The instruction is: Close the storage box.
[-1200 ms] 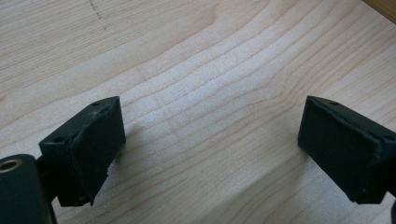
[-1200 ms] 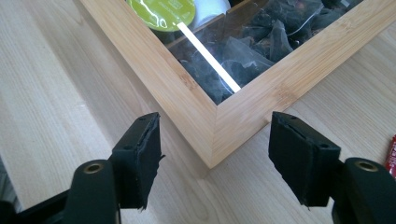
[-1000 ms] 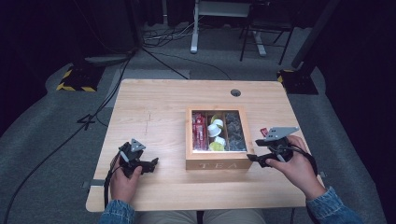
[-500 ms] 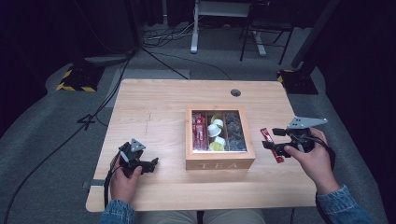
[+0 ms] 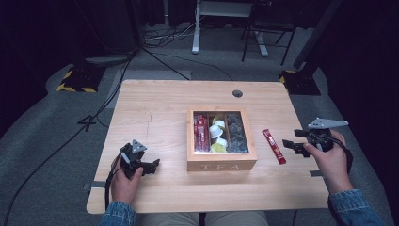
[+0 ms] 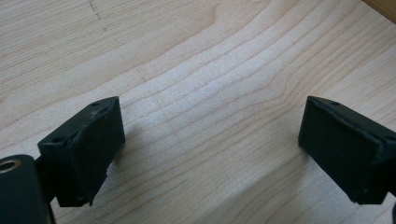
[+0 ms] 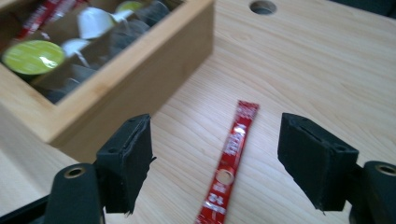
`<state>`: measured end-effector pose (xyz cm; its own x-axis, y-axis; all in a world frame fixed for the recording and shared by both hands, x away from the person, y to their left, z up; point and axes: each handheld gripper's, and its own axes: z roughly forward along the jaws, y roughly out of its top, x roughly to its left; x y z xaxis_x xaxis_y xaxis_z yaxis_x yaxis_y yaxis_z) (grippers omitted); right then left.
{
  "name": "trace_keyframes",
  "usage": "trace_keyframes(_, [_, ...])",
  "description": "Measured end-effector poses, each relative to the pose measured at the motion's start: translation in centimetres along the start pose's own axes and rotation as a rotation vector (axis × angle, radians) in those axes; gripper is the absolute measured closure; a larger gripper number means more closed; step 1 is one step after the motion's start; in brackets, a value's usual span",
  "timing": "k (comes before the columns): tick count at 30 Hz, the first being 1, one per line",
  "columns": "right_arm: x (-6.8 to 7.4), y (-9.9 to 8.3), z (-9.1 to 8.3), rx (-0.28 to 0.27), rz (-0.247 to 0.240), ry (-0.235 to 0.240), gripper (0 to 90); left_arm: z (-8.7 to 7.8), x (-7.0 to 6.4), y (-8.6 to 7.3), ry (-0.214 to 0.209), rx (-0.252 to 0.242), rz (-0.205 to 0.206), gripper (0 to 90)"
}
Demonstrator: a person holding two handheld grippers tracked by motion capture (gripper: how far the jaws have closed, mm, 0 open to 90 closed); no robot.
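Note:
A wooden tea box (image 5: 221,165) stands mid-table, holding red sachets, white and green capsules and dark packets. One red sachet (image 5: 273,146) lies flat on the table just right of the box. My right gripper (image 5: 292,140) is open to the right of that sachet and clear of it. In the right gripper view the sachet (image 7: 231,158) lies on the wood between and beyond the spread jaws of the gripper (image 7: 217,140), with the box (image 7: 140,88) at the left. My left gripper (image 5: 151,165) rests open near the front left, over bare wood (image 6: 210,126).
A round cable hole (image 5: 237,93) sits at the table's back. The table's right edge (image 5: 308,155) runs close under my right hand. Cables, a yellow-black floor plate (image 5: 75,82) and furniture legs lie beyond the table.
My right gripper carried the red sachet from the box's right side out to the right, let it go on the table and drew back open. The left gripper stayed put.

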<state>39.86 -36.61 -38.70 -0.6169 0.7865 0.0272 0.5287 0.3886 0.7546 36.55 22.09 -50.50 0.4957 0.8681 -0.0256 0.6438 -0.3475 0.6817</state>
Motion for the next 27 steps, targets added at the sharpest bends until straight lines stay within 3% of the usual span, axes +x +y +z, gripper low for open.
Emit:
trace_keyframes(15, [-5.7,-5.2,2.9,0.057,0.061,-0.101,26.5,0.0,0.0,0.0,0.0,0.0,0.0,7.3])
trace_keyframes(27, [-6.4,-8.6,5.2,0.051,0.112,-0.116,25.9,0.0,0.0,0.0,0.0,0.0,0.0,7.3])
